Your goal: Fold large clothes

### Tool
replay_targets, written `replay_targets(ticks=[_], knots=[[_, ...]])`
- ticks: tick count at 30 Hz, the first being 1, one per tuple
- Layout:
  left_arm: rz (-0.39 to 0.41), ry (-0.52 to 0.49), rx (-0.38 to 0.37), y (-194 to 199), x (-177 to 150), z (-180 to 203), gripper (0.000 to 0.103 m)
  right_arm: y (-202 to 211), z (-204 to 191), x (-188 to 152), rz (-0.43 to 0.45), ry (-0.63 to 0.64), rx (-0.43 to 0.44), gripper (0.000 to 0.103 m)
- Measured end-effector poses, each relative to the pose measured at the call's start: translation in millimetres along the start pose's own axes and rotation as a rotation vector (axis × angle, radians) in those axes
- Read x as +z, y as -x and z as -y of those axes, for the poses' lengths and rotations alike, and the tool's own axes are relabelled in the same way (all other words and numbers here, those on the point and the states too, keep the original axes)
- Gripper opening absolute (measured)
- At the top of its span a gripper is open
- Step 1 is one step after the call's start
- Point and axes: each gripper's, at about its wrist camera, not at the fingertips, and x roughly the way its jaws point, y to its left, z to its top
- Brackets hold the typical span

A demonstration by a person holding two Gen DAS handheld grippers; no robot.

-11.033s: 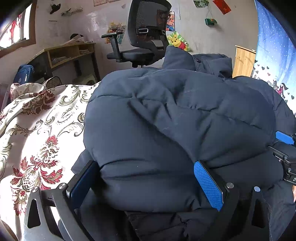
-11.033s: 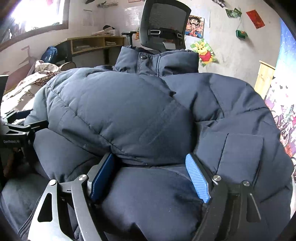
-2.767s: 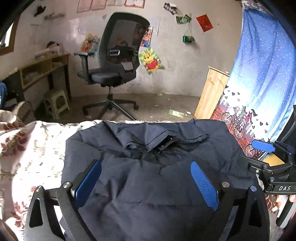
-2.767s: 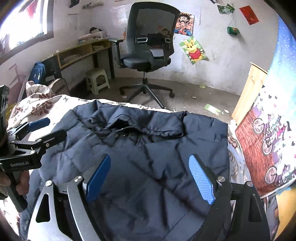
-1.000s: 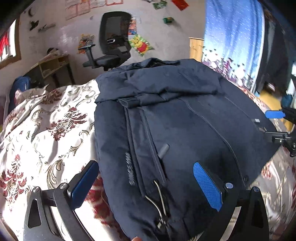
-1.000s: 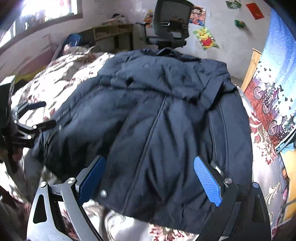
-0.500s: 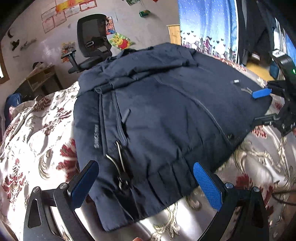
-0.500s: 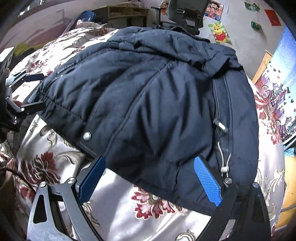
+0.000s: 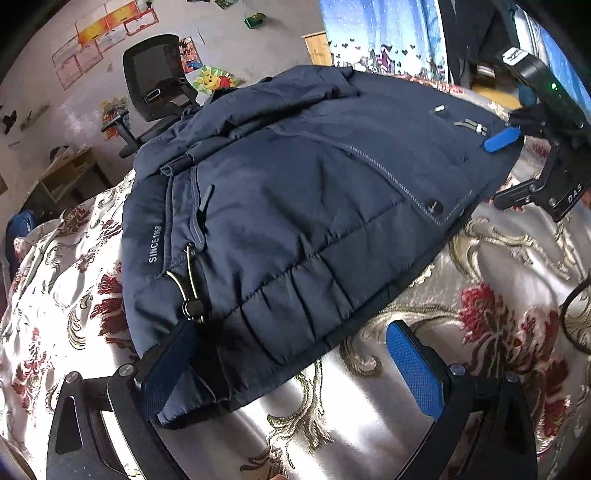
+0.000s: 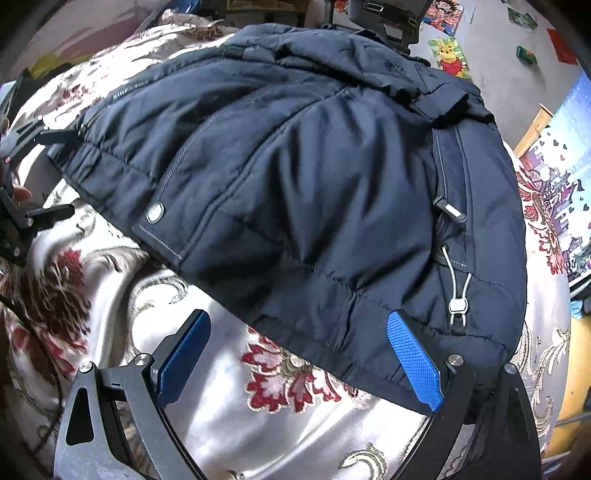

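A dark navy padded jacket (image 9: 295, 206) lies front side up on the floral bedspread (image 9: 480, 314), its hem toward me and collar at the far end. My left gripper (image 9: 291, 373) is open at the jacket's left hem corner, its left pad under or against the hem edge. My right gripper (image 10: 299, 358) is open at the right hem corner (image 10: 424, 332); its right pad touches the hem. The right gripper also shows in the left wrist view (image 9: 524, 166), and the left gripper in the right wrist view (image 10: 22, 177). Neither holds cloth.
A black office chair (image 9: 162, 88) stands beyond the bed's far end. A wooden shelf desk (image 9: 70, 173) is at the far left wall. A blue curtain (image 9: 388, 33) and a small wooden cabinet (image 9: 317, 48) are at the right. A black cable (image 9: 576, 317) lies on the bedspread.
Both grippers have pulled back and dropped toward the jacket's hem; more bedspread shows in front of the hem. The jacket lies spread, no longer bunched as eleven seconds ago.
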Motion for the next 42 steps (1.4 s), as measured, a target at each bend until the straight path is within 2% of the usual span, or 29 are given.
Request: replay_targets(ticks=[6,12,16,19,28,34,38,42], knots=[[-0.028,-0.015,0.0,-7,-4,5,0.103,-4,1,-11,-0.028,0.043,-0.046,0.094],[-0.041,-0.041,0.049,-13,-4,13,0.103,-2,-8,-21,-0.013,0.12,-0.104,0.094],[-0.051,-0.027,0.038,-16,-2,15,0.103,-3,-9,-23,-0.004,0.158,-0.17,0.101],[-0.051,-0.017,0.049,-17,-1,15,0.103,-4,-6,-23,0.006,0.151,-0.2,0.101],[0.004,-0.018,0.163,-17,-7,27,0.103,-10,-2,-15,0.081,0.095,-0.282,0.101],[0.02,-0.028,0.241,-15,-6,29,0.103,-6,-9,-14,0.13,0.149,-0.387,0.101],[0.065,-0.079,0.312,-9,-5,35,0.103,-5,-14,-14,0.136,0.183,-0.426,0.101],[0.096,-0.124,0.339,-7,-2,38,0.103,-4,-14,-13,0.139,0.177,-0.433,0.101]])
